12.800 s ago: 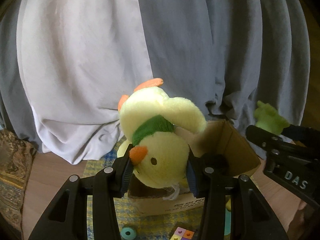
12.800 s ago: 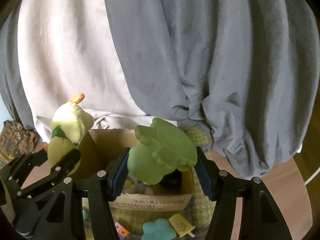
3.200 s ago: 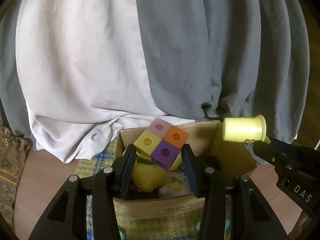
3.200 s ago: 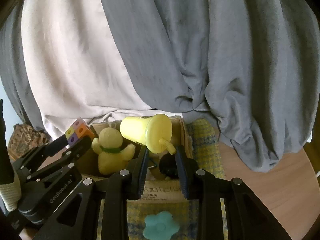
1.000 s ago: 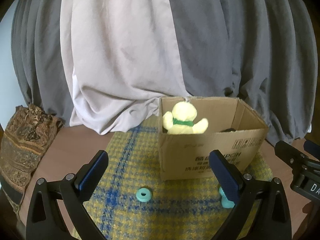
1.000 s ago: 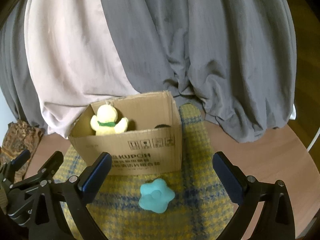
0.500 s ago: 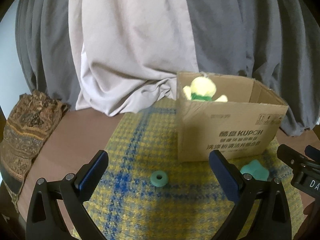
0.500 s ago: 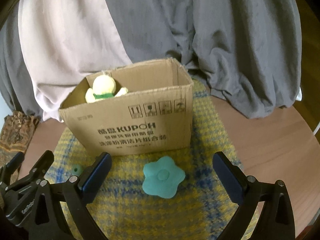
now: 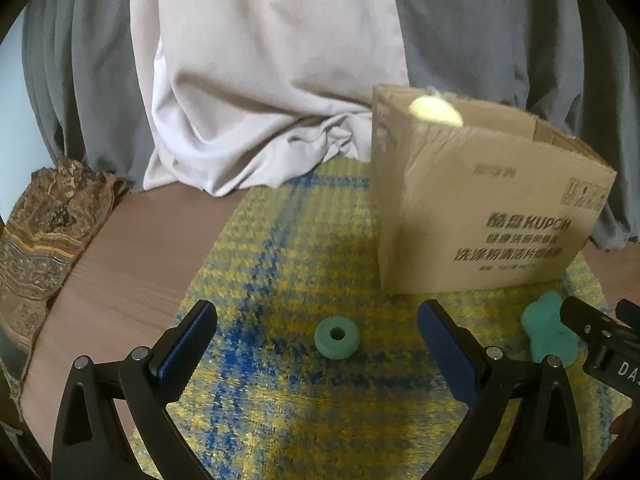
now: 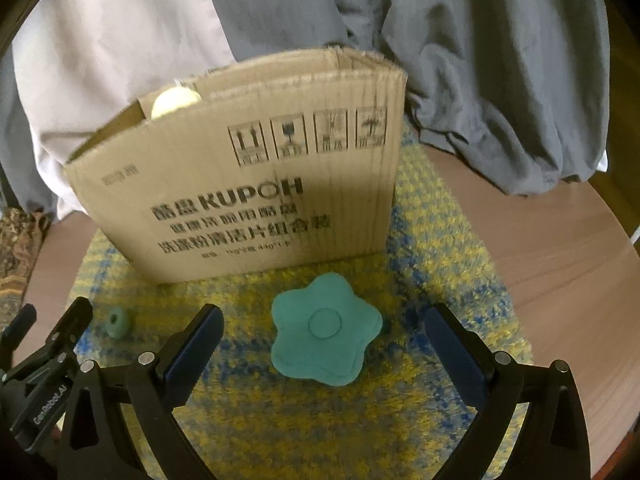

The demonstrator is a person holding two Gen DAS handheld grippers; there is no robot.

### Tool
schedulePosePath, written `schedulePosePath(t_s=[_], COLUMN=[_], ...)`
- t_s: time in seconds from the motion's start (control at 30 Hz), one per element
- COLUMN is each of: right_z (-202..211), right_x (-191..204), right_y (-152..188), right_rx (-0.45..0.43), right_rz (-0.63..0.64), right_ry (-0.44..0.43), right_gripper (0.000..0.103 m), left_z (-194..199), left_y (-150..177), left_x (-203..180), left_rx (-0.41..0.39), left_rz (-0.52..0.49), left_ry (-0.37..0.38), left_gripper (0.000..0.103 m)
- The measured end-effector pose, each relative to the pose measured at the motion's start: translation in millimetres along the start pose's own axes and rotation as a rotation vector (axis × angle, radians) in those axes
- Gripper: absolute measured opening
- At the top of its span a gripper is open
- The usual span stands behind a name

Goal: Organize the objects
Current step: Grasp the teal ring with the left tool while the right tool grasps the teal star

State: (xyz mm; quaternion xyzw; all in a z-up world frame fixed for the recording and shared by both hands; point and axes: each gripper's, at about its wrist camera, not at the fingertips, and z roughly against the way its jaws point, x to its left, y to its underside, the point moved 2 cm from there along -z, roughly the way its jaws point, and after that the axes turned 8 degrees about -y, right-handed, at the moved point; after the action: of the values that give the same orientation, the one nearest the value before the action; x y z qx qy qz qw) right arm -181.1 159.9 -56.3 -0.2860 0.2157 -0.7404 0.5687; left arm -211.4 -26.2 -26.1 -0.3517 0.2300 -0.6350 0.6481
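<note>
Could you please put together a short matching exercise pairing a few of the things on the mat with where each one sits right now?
Column one:
1. teal ring
2. teal flower toy
3. yellow plush toy
4. cardboard box

Column two:
A. inside the box, only its top showing above the rim
B. standing on the yellow and blue mat, behind both teal toys
C. on the mat between the open fingers of the left gripper
D. on the mat between the open fingers of the right gripper

Pairs: 1-C, 2-D, 3-A, 4-B
</note>
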Motion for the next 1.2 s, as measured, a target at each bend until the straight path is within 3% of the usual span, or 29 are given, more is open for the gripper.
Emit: schedulePosePath(t_s=[0.47, 0.93, 1.2], right_z=[-27, -54, -55], right_x=[-3, -6, -4], right_y=[4, 14, 15], right_rx=[0.073, 0.165, 0.162], right_rz=[-0.023, -0.033, -0.019], right_ry=[0.025, 0.026, 0.042], right_gripper=[0.101, 0.1, 0.075], left_z=[-40, -63, -67], left_y=[10, 16, 16], left_x=[-5, -13, -17], left_rx=[0.086, 0.167, 0.183], left_rz=[-0.009, -0.02, -0.037], left_ry=[0.029, 0.075, 0.088], left_gripper=[0.092, 0.07, 0.05])
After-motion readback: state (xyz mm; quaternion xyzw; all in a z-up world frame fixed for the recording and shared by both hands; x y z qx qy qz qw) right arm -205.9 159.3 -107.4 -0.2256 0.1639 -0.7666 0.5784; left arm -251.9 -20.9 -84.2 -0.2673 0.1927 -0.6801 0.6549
